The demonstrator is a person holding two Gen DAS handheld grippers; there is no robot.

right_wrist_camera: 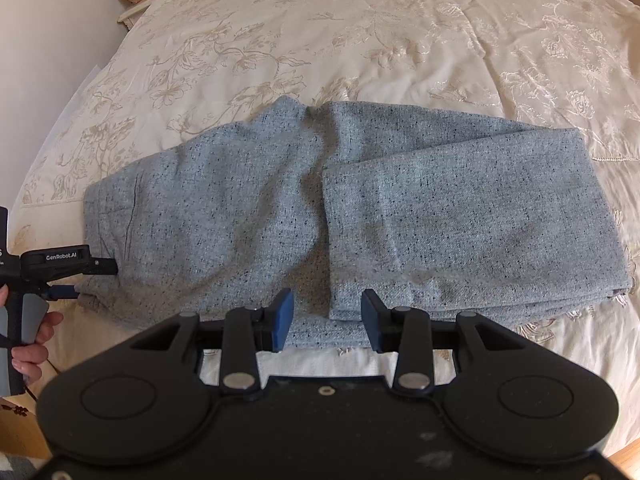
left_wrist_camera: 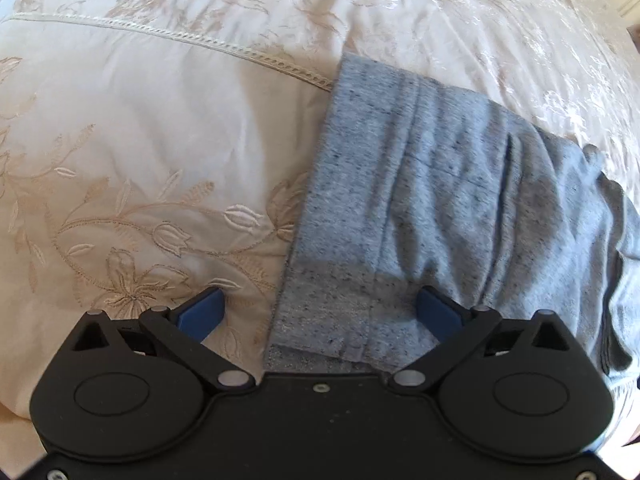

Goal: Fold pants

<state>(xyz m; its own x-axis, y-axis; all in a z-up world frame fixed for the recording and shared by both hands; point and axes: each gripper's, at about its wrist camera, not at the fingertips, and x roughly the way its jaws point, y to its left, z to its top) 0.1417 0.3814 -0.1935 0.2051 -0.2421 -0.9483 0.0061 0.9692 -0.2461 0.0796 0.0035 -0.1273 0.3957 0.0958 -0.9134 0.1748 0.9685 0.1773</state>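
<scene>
Your left gripper [left_wrist_camera: 320, 312] stands wide across the waistband corner of the sweatpants [right_wrist_camera: 320, 216], at 9 o'clock on the bedspread [right_wrist_camera: 360, 20]. Your right gripper [right_wrist_camera: 327, 320] is half-spread, empty. Closing shallow may catch one layer only.

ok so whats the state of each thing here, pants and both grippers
pants: lying on the bed, legs already folded back over the upper part
left gripper: open, straddling the pants' edge at one end
right gripper: open, at the near edge, gripping nothing
bedspread: spread out, lightly wrinkled
</scene>
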